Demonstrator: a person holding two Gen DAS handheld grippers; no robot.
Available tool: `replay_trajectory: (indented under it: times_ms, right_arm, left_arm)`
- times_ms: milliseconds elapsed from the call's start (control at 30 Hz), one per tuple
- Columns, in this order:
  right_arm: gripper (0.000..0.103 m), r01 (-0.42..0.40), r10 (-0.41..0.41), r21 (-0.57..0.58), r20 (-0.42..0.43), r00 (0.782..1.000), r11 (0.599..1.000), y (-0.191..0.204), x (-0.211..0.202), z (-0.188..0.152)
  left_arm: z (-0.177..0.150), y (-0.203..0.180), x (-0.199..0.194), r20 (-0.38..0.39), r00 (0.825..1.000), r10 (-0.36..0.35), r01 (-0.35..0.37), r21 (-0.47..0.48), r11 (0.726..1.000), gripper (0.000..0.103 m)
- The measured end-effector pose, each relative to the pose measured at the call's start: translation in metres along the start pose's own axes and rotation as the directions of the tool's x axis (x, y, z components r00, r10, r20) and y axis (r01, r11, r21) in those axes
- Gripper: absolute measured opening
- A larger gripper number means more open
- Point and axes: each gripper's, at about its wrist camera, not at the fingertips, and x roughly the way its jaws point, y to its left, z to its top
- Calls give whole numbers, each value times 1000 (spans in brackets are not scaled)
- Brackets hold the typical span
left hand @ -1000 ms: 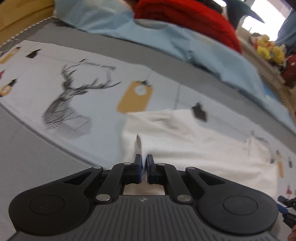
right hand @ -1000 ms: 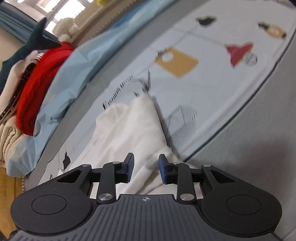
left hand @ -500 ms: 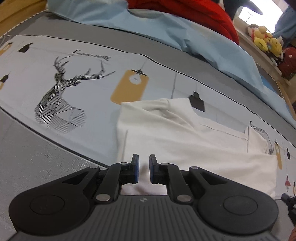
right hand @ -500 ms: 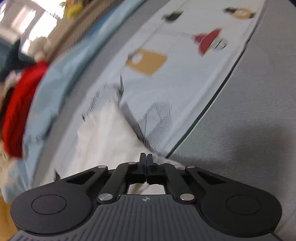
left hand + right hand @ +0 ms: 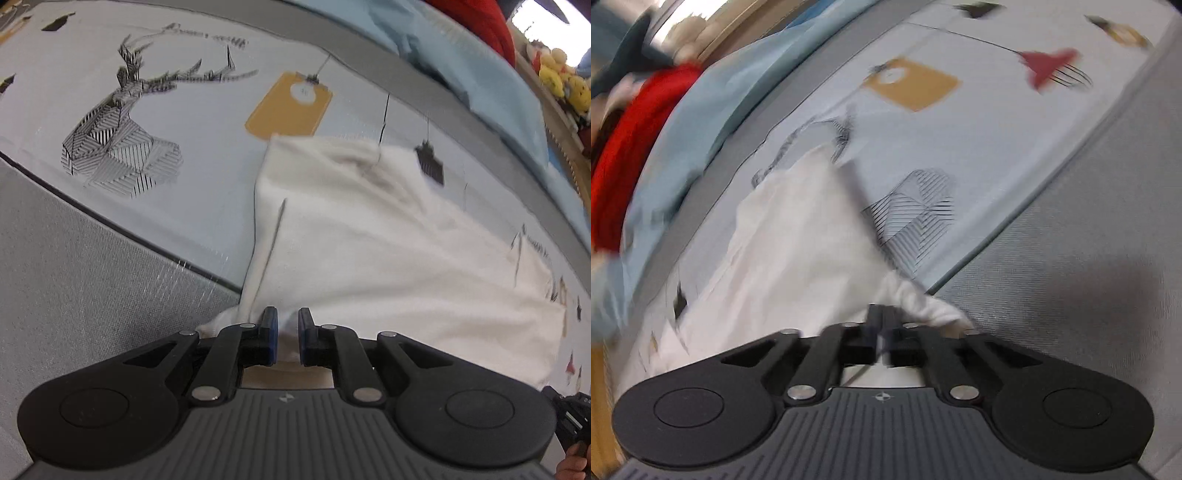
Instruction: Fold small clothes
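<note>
White garment (image 5: 388, 251), one piece, small, lies on the printed bedspread (image 5: 207, 122) with its near hem at the boundary between the pale printed panel and the grey near border. It looks part-folded: one long crease runs up its left side.

Left gripper (image 5: 287, 334): jaws stand narrowly apart with hem fabric between them; they have just been opening slightly. Pads appear to touch the cloth, but a firm pinch is not evident.

Right gripper (image 5: 882, 332): jaws closed together, having just shut, on a bunched corner of the same garment at the grey border. Frame blurred; grip depth unclear.

Risks, as judged:
- Left hold is loose, so the hem could slip out on lifting and the fold would go crooked.
- Right grip may catch only a thin edge or several layers, dragging the garment askew.
- Either claw could snag the bedspread beneath.

Count: one white garment, two grippers, one light-blue cloth (image 5: 472, 62) and one red item (image 5: 631, 147) at the far edge.
</note>
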Motion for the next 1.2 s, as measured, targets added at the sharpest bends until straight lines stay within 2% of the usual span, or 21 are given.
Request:
replay_trajectory:
  times_ms: [67,100,167,233,267,333,433,500,567,600,667,767,800,867,933,1000,1200]
  right_arm:
    - [6,-17,24,-85,89,996,996,14,-16,1]
    - [7,-41,52,-112,104,993,993,17,-20,0]
    - [9,-88,94,-105,57,994,991,16,-14,0]
    - [8,-8,7,-51,-19,1000,999,3,4,3]
    - [0,2,-2,-19,-17,1000,1000,-5,5,2]
    - [1,0,0,-4,0,1000,1000,-3,-2,3]
    - [8,-39,43,-69,59,997,997,9,-15,3]
    - [9,-57,57,22,-23,998,998,-8,-6,3]
    - [9,2,8,96,-102,995,995,-24,0,-1]
    - [11,28,-20,90,-89,996,996,-23,-5,-2]
    - [13,36,-35,28,-21,999,999,-14,-28,-3]
    - [13,-36,45,-97,87,995,995,6,-77,-5]
    - [13,-45,63,-150,121,991,988,13,-93,-8]
    - [13,-48,89,-240,164,982,970,22,-121,-14]
    - [13,-78,131,-285,171,976,955,21,-150,-25]
    - [13,-105,164,-306,173,971,946,15,-175,-36]
    - [13,-93,197,-402,225,954,911,-16,-245,-77]
  left_arm:
    - [2,-5,-10,50,998,-25,24,20,1000,20]
    - [3,-6,-11,58,998,-31,30,28,999,23]
    - [-1,-8,-2,13,1000,-1,1,42,999,27]
    - [-5,-6,9,-39,999,13,-11,49,999,27]
    - [-4,-6,7,-36,999,11,-9,47,999,27]
    - [-2,-8,-4,-15,1000,-2,3,46,999,27]
    - [0,-7,-20,33,999,-34,32,56,998,31]
    - [-4,-5,-12,5,1000,-10,10,56,998,33]
    - [-11,1,2,-74,996,48,-43,72,997,33]
    - [-15,3,2,-85,995,54,-47,82,996,33]
    - [-18,-1,-12,-54,996,64,-59,100,993,33]
    - [-30,-17,-48,59,996,70,-80,188,979,36]
    - [-38,-23,-60,89,993,71,-90,230,969,40]
    - [-54,-31,-81,122,989,80,-112,293,949,41]
    - [-68,-34,-101,152,984,98,-142,319,937,41]
    - [-82,-35,-127,183,980,82,-140,335,932,41]
    - [-139,-30,-189,244,969,30,-129,402,906,44]
